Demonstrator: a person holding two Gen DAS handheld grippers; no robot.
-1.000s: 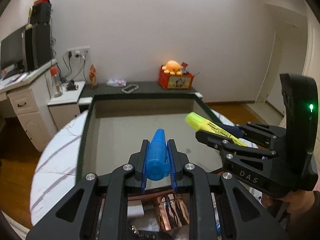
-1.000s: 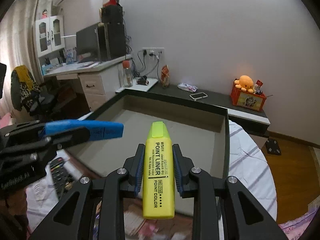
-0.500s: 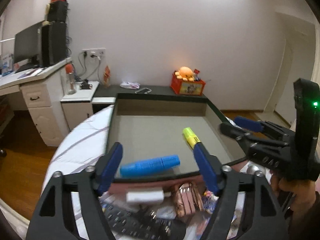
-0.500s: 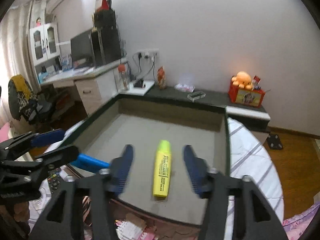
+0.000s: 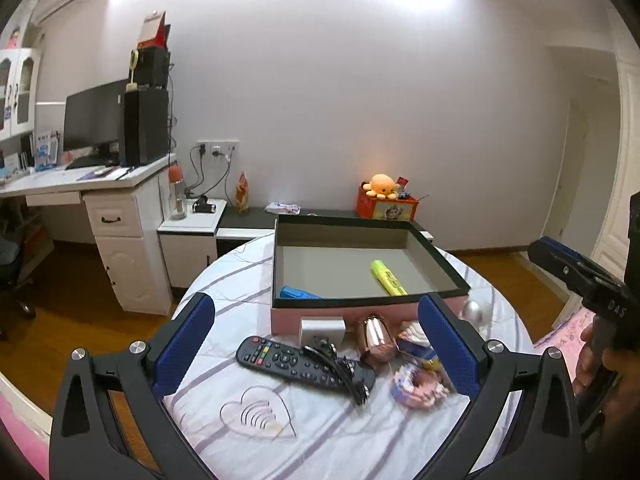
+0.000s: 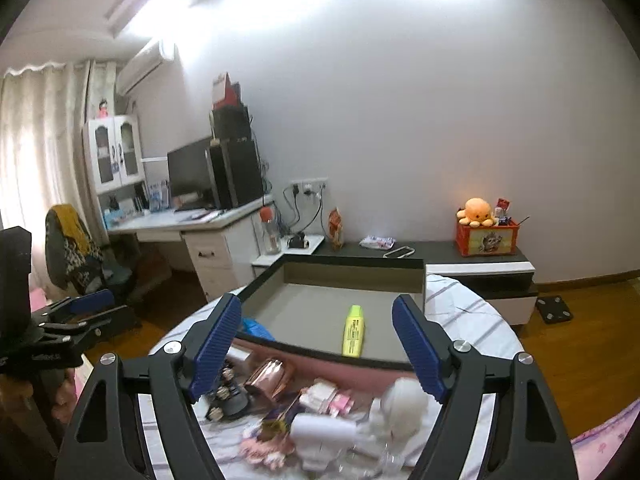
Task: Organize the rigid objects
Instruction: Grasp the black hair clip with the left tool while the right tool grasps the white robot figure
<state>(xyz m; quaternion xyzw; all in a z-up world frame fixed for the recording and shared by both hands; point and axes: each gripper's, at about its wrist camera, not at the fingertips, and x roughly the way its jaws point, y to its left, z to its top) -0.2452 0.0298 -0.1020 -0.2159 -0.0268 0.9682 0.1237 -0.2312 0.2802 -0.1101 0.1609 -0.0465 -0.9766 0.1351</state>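
1. We see a round table (image 5: pixel 224 308) draped in a white cloth with lilac stripes, filling the lower centre of both views.
2. On it sits a shallow rectangular box (image 5: pixel 440 258) with a dark rim, grey inside and pink outer wall, in the middle of the left wrist view.
3. Our left gripper (image 5: pixel 316 348) frames the lower part of its view; its blue-padded jaws are opening, spread wide, with nothing between them.
4. Our right gripper (image 6: pixel 318 350) stands likewise at the bottom of its view, jaws opening and holding nothing; in the left wrist view it shows at the right edge, in a hand (image 5: pixel 600 360).
5. A black remote control (image 5: pixel 280 360) lies on the cloth in front of the box, lower centre.
6. A yellow highlighter pen (image 5: pixel 388 278) lies flat on the box floor, right of centre.
7. A blue marker pen (image 5: pixel 298 293) lies inside the box at its near left corner, partly hidden by the rim.
8. A shiny copper-coloured cup (image 5: pixel 376 338) lies on its side just before the box wall, beside a small white block (image 5: pixel 322 326).
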